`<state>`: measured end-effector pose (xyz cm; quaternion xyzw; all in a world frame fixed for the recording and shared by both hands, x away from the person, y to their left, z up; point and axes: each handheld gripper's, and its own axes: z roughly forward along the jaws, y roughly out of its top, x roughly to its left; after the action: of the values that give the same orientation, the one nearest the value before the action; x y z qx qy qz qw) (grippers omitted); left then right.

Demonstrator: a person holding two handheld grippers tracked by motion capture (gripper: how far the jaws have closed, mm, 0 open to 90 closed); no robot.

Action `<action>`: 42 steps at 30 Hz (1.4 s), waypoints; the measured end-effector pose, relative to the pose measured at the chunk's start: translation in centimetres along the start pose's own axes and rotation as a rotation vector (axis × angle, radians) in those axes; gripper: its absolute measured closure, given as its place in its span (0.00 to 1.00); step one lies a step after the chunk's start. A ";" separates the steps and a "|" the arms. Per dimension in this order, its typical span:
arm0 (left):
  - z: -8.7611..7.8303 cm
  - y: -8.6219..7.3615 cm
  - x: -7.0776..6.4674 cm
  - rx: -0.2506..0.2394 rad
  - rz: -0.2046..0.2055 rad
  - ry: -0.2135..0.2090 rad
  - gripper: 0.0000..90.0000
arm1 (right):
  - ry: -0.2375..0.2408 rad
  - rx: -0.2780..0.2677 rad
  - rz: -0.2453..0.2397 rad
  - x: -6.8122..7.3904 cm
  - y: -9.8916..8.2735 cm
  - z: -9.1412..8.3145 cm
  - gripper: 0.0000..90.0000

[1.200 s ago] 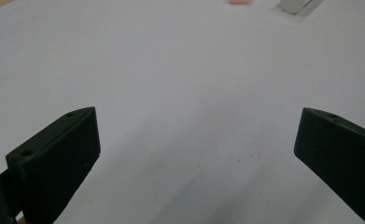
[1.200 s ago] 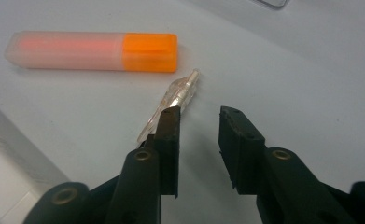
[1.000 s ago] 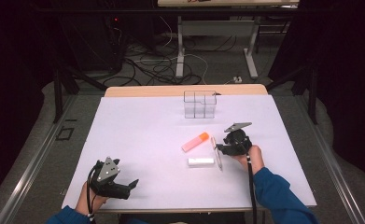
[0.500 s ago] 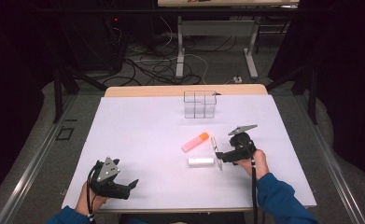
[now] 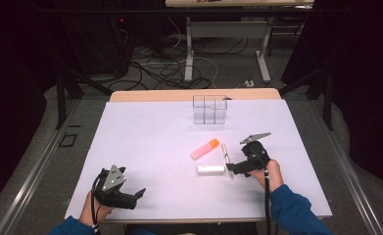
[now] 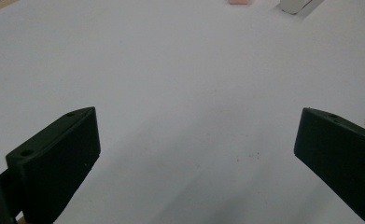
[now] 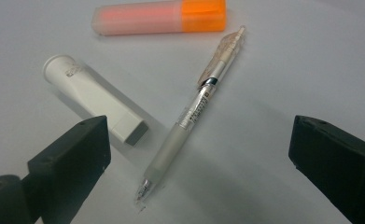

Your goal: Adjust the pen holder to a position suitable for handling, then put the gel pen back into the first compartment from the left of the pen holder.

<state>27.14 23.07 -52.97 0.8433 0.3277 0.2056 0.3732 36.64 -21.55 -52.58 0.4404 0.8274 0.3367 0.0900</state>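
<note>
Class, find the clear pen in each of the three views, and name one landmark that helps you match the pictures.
High view: the pen lies right of centre on the table, just left of the right gripper.
Left gripper view: the pen is not in this picture.
Right gripper view: the pen lies slantwise at the centre, between the open jaws, untouched.
Shared landmark: the orange highlighter, beside the pen; its end peeks in at the left gripper view's top edge.

Clear glossy plastic pen (image 7: 192, 112), matt table (image 7: 287, 56)

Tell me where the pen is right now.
The pen lies flat on the white table, right of centre, between the open jaws of the right gripper, with the white tube beside it and the orange highlighter just beyond.
</note>
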 end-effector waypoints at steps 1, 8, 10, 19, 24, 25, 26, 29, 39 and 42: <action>0.1 0.0 0.0 -0.009 -0.003 0.005 0.00 | -0.004 0.006 -0.002 0.0 0.0 0.0 0.05; 0.0 0.0 0.0 0.003 0.001 0.003 0.00 | -0.003 0.006 0.029 -0.1 0.1 -0.2 0.04; -0.1 0.0 0.1 0.001 0.009 0.003 0.00 | -0.004 0.002 0.037 -0.2 0.2 -0.3 0.04; -0.1 0.0 0.0 0.000 0.009 0.007 0.00 | -0.018 -0.035 0.107 0.1 0.3 -0.5 0.13; 0.0 0.0 0.0 -0.007 0.006 0.005 0.00 | -0.041 -0.056 0.130 0.2 0.5 -0.4 0.19; 0.0 0.0 0.0 0.000 0.002 -0.001 0.00 | -0.044 -0.062 0.139 0.2 0.5 -0.4 0.21; 0.0 0.0 0.0 0.000 0.002 -0.001 0.00 | -0.048 -0.065 0.145 0.2 0.5 -0.4 0.22; 0.1 0.0 -0.1 -0.010 -0.002 0.005 0.00 | -0.054 -0.073 0.164 0.3 0.5 -0.3 0.26; -0.1 0.0 0.0 -0.001 0.010 0.002 0.00 | -0.112 -0.103 0.181 1.2 0.7 0.2 0.44; 0.0 0.0 0.0 -0.004 0.005 0.001 0.00 | -0.128 -0.091 0.196 1.4 0.8 0.5 0.49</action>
<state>27.11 23.07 -52.92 0.8432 0.3253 0.2078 0.3741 36.59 -19.88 -52.21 0.5352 0.7568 0.3523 0.1295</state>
